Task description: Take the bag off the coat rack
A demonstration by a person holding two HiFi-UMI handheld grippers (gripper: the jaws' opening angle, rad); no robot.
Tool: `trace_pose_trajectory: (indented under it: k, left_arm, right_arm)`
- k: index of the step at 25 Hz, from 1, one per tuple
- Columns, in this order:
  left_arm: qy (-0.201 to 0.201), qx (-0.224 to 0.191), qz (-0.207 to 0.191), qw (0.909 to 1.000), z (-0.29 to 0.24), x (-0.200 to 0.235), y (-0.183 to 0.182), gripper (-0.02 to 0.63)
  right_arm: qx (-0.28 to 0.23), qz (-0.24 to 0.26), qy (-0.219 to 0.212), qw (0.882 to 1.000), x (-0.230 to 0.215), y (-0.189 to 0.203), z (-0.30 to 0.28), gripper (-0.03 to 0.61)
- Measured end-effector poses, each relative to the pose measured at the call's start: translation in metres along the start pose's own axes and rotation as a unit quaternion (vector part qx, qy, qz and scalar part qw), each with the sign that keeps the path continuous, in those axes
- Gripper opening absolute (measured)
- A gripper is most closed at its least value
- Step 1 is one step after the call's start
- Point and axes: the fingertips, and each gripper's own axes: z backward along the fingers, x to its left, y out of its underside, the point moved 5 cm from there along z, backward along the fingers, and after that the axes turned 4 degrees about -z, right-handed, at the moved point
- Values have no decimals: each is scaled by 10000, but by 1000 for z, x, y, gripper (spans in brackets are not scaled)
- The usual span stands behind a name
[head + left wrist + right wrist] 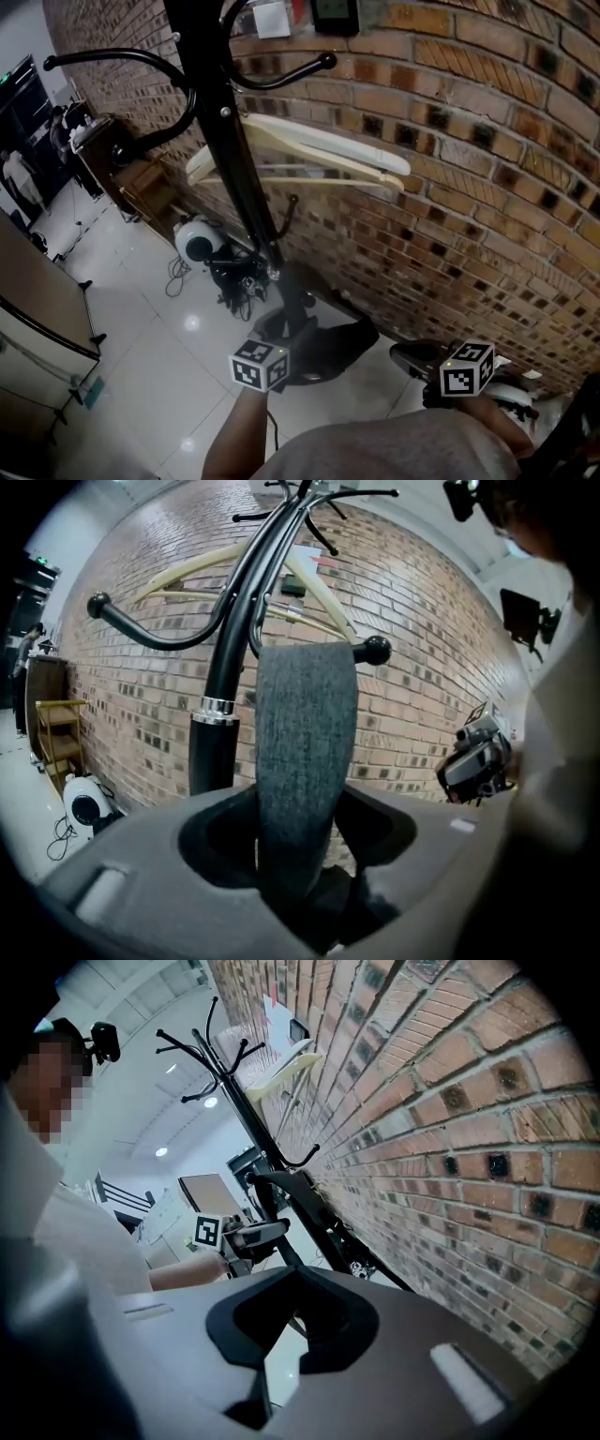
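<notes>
Left gripper view, left gripper point(300, 888) clamped bag strap point(306, 733) that hung from coat rack point(221, 672) at twelve o'clock, right gripper point(296, 1333) closed, empty.

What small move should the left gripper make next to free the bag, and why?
Probably lift the left gripper slightly and draw it toward the hook's ball tip. Its jaws are shut on the grey strap, which runs up and loops over just inside that tip, so the strap must clear the ball first. The right gripper holds nothing.
</notes>
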Motion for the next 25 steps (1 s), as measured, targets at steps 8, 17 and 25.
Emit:
trace_pose_trajectory:
  k: [8,17,25]
  left_arm:
    - [95,-54,223,9997,6,-12,-11,34]
    - [268,-415,-165,9986,40,-68,-57,31]
    - [31,-329,-38,9994,88,-130,-24,31]
  right_arm:
    - [-18,-43,-55,10000,-1,1,0,-2]
    - [-18,9,-316,9995,15,8,1,-2]
    - [94,435,-908,9949,65,33,14,-2]
